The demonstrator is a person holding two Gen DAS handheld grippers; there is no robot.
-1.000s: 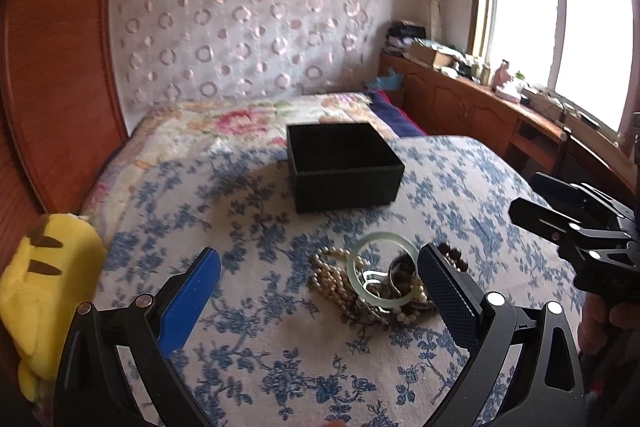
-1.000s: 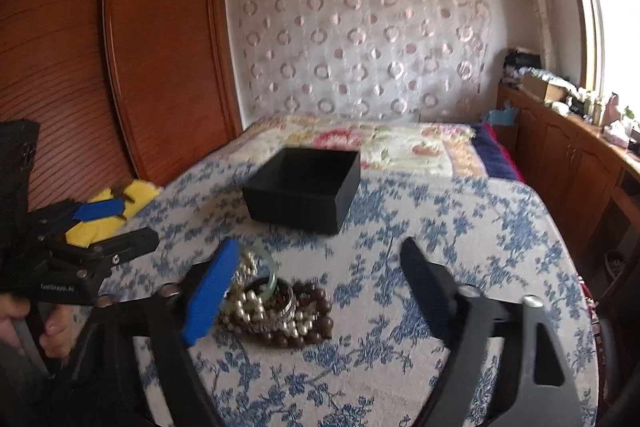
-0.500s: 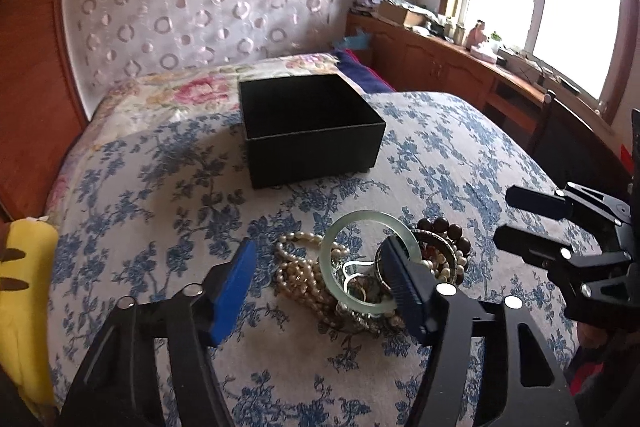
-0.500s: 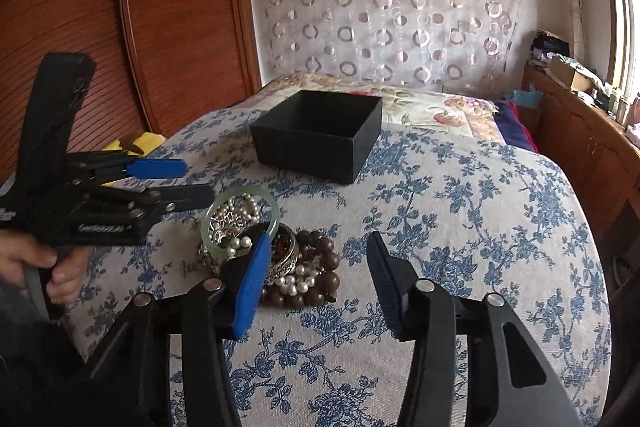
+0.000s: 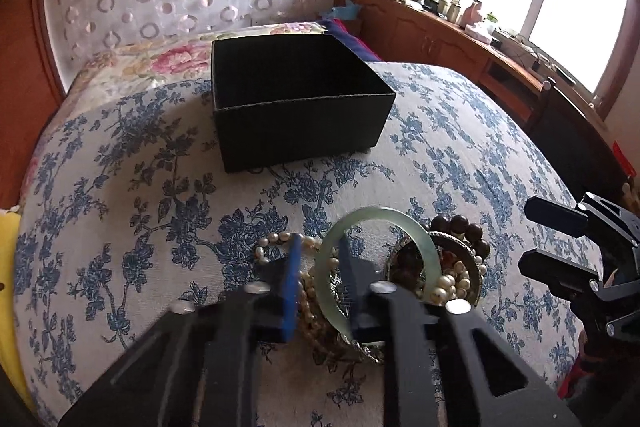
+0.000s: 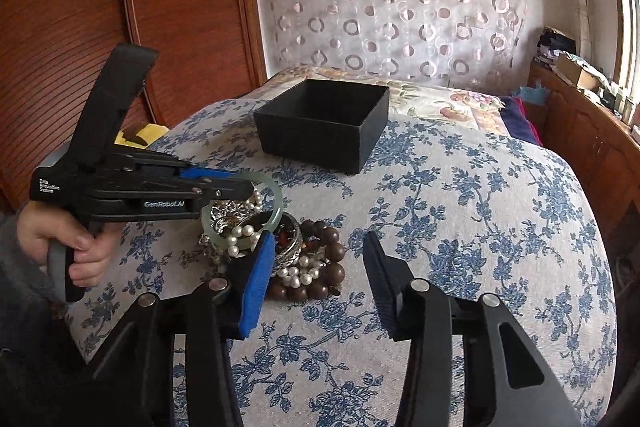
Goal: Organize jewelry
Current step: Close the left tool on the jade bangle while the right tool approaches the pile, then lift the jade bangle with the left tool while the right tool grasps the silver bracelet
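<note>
A heap of jewelry lies on the blue-flowered cloth: a pale green jade bangle (image 5: 380,223) leaning on a pearl string (image 5: 276,239), a metal bangle and dark wooden beads (image 5: 460,227). My left gripper (image 5: 320,267) has its fingers closed around the jade bangle's near rim; it also shows in the right wrist view (image 6: 244,187) at the jade bangle (image 6: 276,203). My right gripper (image 6: 316,259) is open, just right of the heap, above the wooden beads (image 6: 332,251). An open black box (image 5: 296,103) stands behind the heap (image 6: 324,123).
A yellow plush toy (image 5: 8,267) lies at the left edge of the cloth. A wooden wardrobe (image 6: 100,7) stands on the left, a wooden sideboard (image 5: 460,43) under the window on the right. A curtain with rings hangs behind the bed.
My left gripper has moved forward and down onto the heap and its fingers have closed from wide open onto the jade bangle. My right gripper has come nearer to the heap and narrowed slightly.
</note>
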